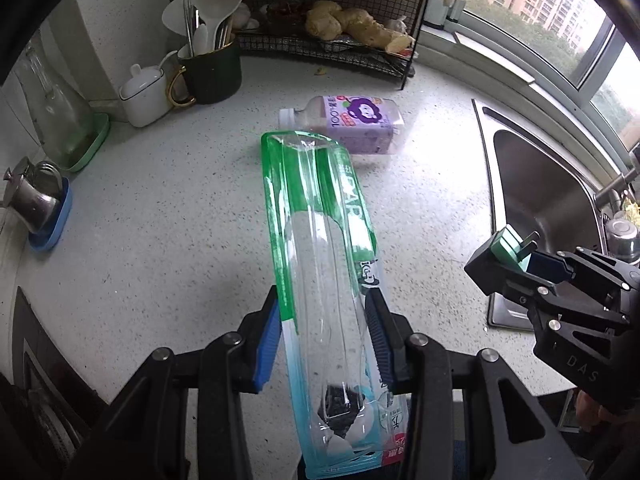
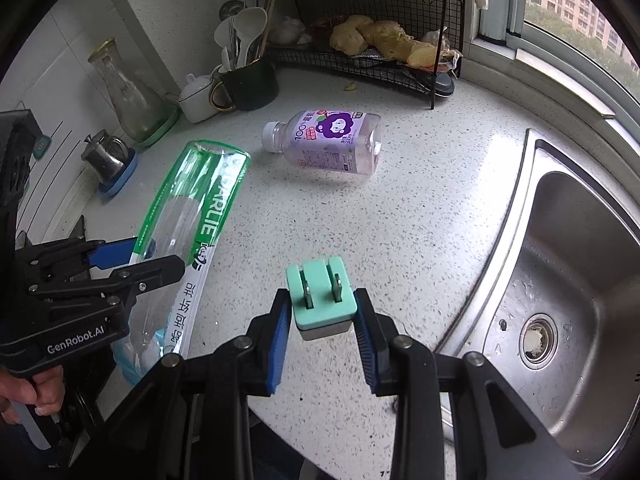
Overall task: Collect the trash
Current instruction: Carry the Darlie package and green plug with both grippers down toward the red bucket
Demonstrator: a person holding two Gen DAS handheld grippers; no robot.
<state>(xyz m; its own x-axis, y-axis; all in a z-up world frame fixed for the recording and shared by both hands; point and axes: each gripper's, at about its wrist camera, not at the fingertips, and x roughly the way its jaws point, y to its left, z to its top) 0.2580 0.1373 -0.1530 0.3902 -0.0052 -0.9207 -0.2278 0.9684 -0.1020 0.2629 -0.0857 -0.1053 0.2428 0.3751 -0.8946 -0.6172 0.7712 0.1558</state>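
On the bench beside the sink (image 2: pixel 560 280), both my grippers are loaded. Left gripper (image 1: pixel 326 336): jaws clamped on a clear toothpaste box (image 1: pixel 320 260), gripped near its lower end so the long body sticks out forward and slightly up, free end hanging above the bench. Holding it that low leaves a lot of overhang; I judge it could swing or slip on a fast move.

Right gripper (image 2: pixel 323 320): jaws closed on a mint plug (image 2: pixel 322 296), pinched across its 2 flat sides, prongs pointing up and away. Gripper roughly level, low over the bench near the sink edge. Left gripper sits to its left, angled inward, about the same height.

1 piece of trash remains loose: a purple bottle (image 2: pixel 328 142) lying on its side mid-bench, cap on, pointing toward the mug (image 2: pixel 250 84) of utensils, well apart from both grippers. Wire rack (image 2: pixel 368 56) with ginger stands behind it.

No bin visible in either view. My read: both loads need dropping off before the bottle can be picked up.
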